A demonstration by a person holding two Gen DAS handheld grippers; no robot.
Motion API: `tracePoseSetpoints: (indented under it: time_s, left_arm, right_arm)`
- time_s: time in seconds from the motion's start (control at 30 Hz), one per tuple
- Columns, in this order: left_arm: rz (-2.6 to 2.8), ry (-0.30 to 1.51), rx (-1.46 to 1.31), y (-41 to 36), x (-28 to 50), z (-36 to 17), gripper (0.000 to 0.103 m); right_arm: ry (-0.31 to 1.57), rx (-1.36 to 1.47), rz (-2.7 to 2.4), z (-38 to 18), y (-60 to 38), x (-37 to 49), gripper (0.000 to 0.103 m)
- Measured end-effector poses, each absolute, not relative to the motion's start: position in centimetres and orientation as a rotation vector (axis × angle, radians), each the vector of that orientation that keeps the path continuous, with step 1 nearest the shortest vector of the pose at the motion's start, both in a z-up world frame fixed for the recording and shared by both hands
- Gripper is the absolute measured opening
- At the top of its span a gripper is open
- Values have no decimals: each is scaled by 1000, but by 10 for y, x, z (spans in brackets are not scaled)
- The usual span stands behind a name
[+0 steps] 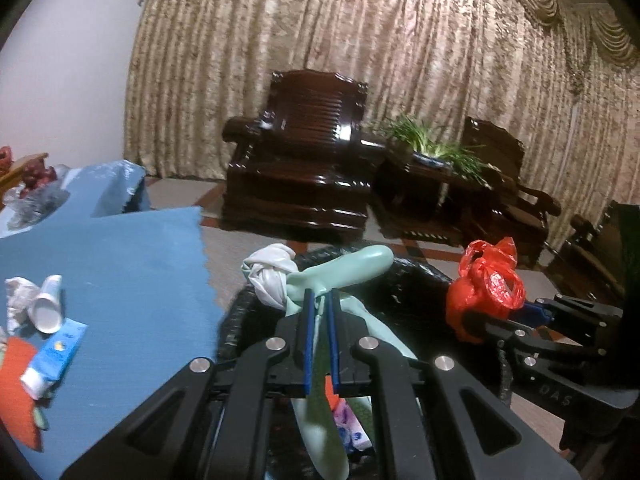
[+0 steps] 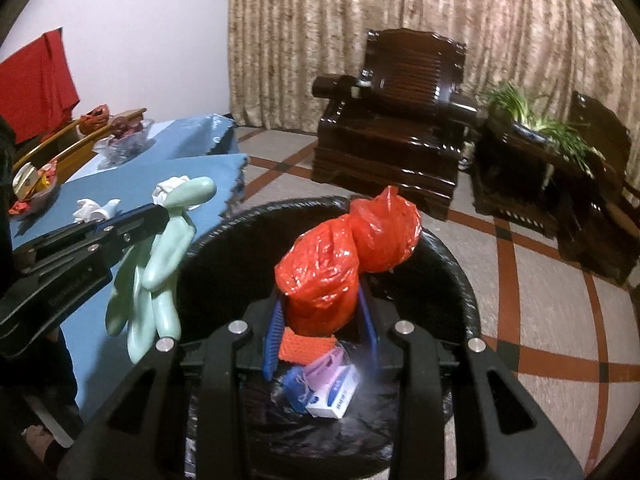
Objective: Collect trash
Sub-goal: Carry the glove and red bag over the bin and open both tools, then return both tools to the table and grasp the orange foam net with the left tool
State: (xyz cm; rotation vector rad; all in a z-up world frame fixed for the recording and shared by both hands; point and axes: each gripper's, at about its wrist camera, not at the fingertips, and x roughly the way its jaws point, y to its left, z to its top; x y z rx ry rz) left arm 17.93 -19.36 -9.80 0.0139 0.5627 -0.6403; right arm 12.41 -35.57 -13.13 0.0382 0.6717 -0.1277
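My left gripper (image 1: pixel 320 300) is shut on a pale green rubber glove (image 1: pixel 340 272), held at the near rim of the black-lined trash bin (image 1: pixel 408 280); the glove (image 2: pixel 160 264) hangs beside the bin's left rim (image 2: pixel 224 232) in the right wrist view. My right gripper (image 2: pixel 320 300) is shut on a crumpled red plastic bag (image 2: pixel 340 256), held over the bin's opening. The bag (image 1: pixel 484 284) shows at the right in the left wrist view. Inside the bin lie an orange mesh piece (image 2: pixel 306 348), a pink packet (image 2: pixel 328 364) and a small white box (image 2: pixel 336 396).
A blue-clothed table (image 1: pixel 112 272) at the left holds a white cup (image 1: pixel 48 304), crumpled tissue (image 1: pixel 16 300), a blue tube (image 1: pixel 52 356) and an orange item (image 1: pixel 16 384). Dark wooden armchairs (image 1: pixel 296 168) and a potted plant (image 1: pixel 432 148) stand before the curtain.
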Motion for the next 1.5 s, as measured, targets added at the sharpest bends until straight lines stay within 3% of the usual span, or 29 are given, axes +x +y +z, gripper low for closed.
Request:
tracePoseSetpoints:
  time_s: [0.13,0.23,0.33,0.47,0.63,0.77,1.2,1.5]
  left_arm:
    - [-677,597,18,-211,188,-105,10]
    - [-700,614,10,-214,191,-109,14]
    - [-695,609,0,-209,190,-108,32]
    - [-657,595,0,-193,188,-104,45]
    - [-562,547,11,-161,182,-94,79]
    - [-477,521,12,-122,174,-88,89]
    - [-155,513,8,22,153,-90,96]
    - [-41,560,-10,86,153,-113,89]
  right_arm:
    - [699,34,-155,-143,-367,125,36]
    - [724,37,-177,-150,-373,124,50]
    - [734,48,-201,-157,-377,122,61]
    - [713,41,-234,-158,-376,117,91]
    - [673,63,-206,-146,-365,115,95]
    - [626,58,-153,-132,-341,118,96]
    - [585,17,82,-115,-227,160,96]
    - [599,-20,165,-125,-170,185,96]
